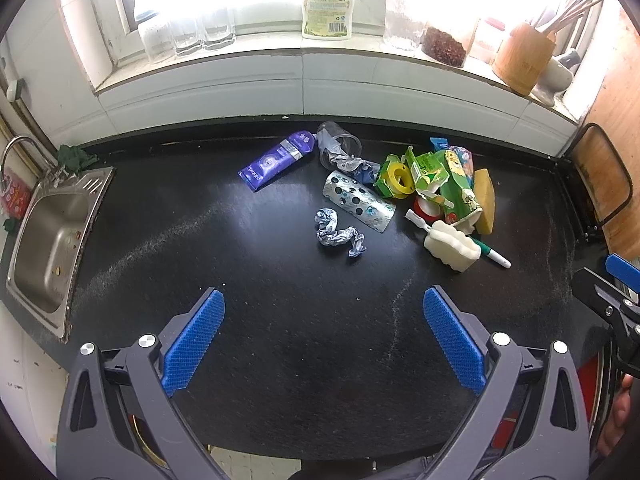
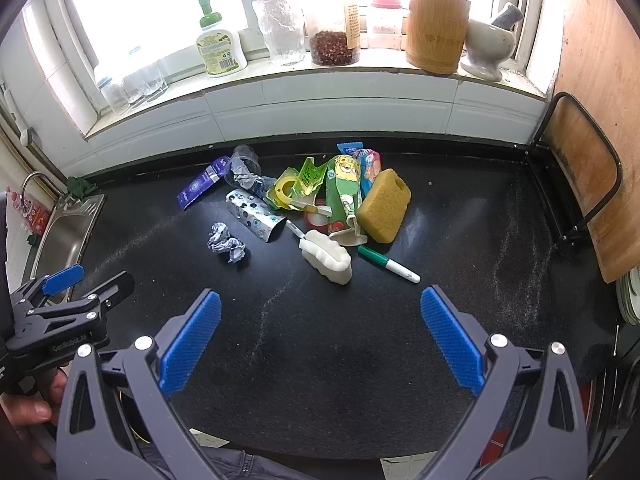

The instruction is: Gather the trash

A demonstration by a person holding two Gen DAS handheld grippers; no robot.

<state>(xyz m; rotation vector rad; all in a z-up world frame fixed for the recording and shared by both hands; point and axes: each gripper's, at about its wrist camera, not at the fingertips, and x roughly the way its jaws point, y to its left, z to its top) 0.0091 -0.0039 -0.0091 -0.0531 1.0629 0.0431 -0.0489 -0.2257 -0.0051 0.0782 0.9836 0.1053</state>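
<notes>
The left gripper (image 1: 324,308) hangs over the near part of the black countertop (image 1: 280,340) with its blue-padded jaws spread wide and nothing between them; the right gripper (image 2: 320,308) is held the same way, jaws apart and empty. In the right wrist view the left gripper's dark frame shows at the left edge, and the moulded lettering on it reads roughly "GenRobot.AI". All the trash lies ahead of both sets of jaws, well apart from them. Closest to the left gripper is a crumpled wad of silvery-blue wrapper (image 1: 340,236), and just behind it lies a foil blister pack (image 1: 358,200) with its pockets punched out. Farther back lie a purple tube-shaped packet (image 1: 276,162), whose print is too small to read, and a clear plastic cup (image 1: 340,146) on its side with crumpled wrapper in it. To the right is a heap: a yellow tape roll (image 1: 398,180), a green cartoon-printed carton (image 2: 344,196), a yellow sponge (image 2: 384,206), a white foam piece (image 2: 328,260) and a green-and-white marker (image 2: 390,266), the last lying nearest the right gripper. A steel sink (image 1: 52,248) sits at the far left. On the windowsill stands a white bottle with a green label (image 2: 220,50); its text is illegible.
</notes>
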